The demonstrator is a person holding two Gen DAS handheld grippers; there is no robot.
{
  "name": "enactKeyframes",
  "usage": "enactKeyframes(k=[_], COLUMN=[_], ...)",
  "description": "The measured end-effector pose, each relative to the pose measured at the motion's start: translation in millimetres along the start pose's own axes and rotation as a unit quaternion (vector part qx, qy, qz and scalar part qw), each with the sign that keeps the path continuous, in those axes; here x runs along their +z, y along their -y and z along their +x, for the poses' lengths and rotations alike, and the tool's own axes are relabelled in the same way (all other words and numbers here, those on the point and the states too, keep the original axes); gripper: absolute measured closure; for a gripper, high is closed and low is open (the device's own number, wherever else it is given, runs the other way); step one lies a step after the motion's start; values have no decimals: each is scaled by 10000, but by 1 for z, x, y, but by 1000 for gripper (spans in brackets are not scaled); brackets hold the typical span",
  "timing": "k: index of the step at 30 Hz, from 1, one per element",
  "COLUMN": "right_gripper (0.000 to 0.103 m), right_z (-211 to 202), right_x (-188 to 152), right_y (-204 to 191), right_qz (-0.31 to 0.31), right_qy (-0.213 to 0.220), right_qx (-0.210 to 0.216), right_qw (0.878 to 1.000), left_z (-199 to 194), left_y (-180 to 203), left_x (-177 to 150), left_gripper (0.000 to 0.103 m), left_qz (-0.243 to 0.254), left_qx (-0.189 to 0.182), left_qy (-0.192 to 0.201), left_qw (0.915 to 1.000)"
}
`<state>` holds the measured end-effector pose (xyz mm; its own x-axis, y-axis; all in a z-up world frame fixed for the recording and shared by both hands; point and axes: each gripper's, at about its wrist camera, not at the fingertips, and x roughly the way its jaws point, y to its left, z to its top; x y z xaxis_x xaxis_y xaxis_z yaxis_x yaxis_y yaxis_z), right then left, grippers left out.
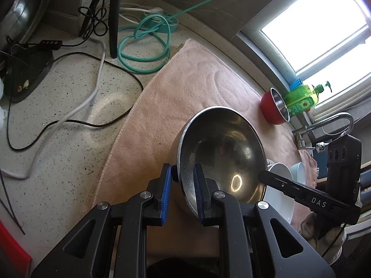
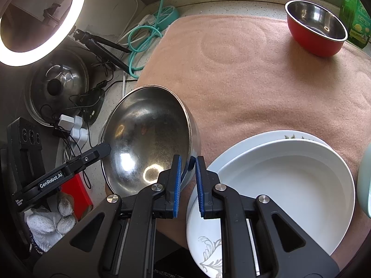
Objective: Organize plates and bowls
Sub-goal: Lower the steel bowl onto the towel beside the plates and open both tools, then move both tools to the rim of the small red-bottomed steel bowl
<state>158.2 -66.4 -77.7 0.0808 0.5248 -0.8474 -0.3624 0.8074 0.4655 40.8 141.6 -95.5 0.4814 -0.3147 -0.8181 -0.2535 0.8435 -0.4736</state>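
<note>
A large steel bowl (image 1: 222, 153) (image 2: 148, 139) hangs tilted over the pink towel (image 1: 185, 97) (image 2: 255, 88), held from both sides. My left gripper (image 1: 183, 170) is shut on its near rim, blue pads on either side of the wall. My right gripper (image 2: 188, 162) is shut on the opposite rim. Each view shows the other gripper's black finger (image 1: 266, 176) (image 2: 102, 150) at the bowl's edge. A white deep plate (image 2: 285, 173) rests on a leaf-patterned plate (image 2: 208, 238) on the towel. A red bowl with a steel inside (image 2: 317, 27) (image 1: 274, 106) stands at the far corner.
A green soap bottle (image 1: 301, 97) stands behind the red bowl by the window. Cables and a teal hose (image 1: 143, 46) cover the speckled counter (image 1: 69, 139). A ring light (image 2: 39, 20), a pot lid (image 2: 58, 83) and a faucet (image 1: 324, 125) are nearby. A pale green bowl (image 2: 365, 180) sits at the right.
</note>
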Motion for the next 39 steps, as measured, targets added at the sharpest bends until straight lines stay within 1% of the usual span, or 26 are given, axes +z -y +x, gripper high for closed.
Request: enactKeyframes(k=[6, 7, 9, 10, 11, 13, 20, 24, 25, 32, 39], right_gripper=[89, 88, 73, 62, 60, 59, 59, 59, 59, 59, 59], right_z=[-3, -4, -8, -10, -13, -19, -46, -64, -69, -97, -128], right_x=[-2, -3, -3, -4, -4, -3, -7, -13, -15, -27, -29], right_y=[-5, -5, -6, -6, -5, -4, -1, 7, 10, 33, 48], right_qz=[-185, -188, -223, -226, -207, -162, -154, -29, 18, 446, 831], right_qy=[83, 92, 160, 217, 270, 340, 715, 912, 955, 1250, 1660], right_qx=[-194, -185, -250, -285, -291, -253, -317, -332, -338, -440, -564], right_qw=[9996, 9996, 9993, 9991, 9990, 9990, 9968, 9953, 9949, 9902, 9810], left_z=[1, 1, 0, -1, -2, -5, -19, -24, -25, -27, -28], left_y=[-1, -2, -2, -1, -1, 0, 7, 15, 18, 36, 54], left_x=[0, -1, 0, 0, 1, 2, 9, 16, 18, 27, 39], left_gripper=[86, 86, 86, 86, 84, 83, 83, 82, 80, 79, 79], left_qz=[-61, -70, -62, -46, -42, -33, 120, 244, 278, 513, 830], left_qx=[-17, -18, -24, -17, 6, 3, 1, -50, -65, -306, -513], left_qy=[-68, -64, -52, -37, -36, -12, 204, 300, 321, 331, 298], left_qw=[10000, 10000, 10000, 10000, 10000, 10000, 9997, 9992, 9991, 9977, 9948])
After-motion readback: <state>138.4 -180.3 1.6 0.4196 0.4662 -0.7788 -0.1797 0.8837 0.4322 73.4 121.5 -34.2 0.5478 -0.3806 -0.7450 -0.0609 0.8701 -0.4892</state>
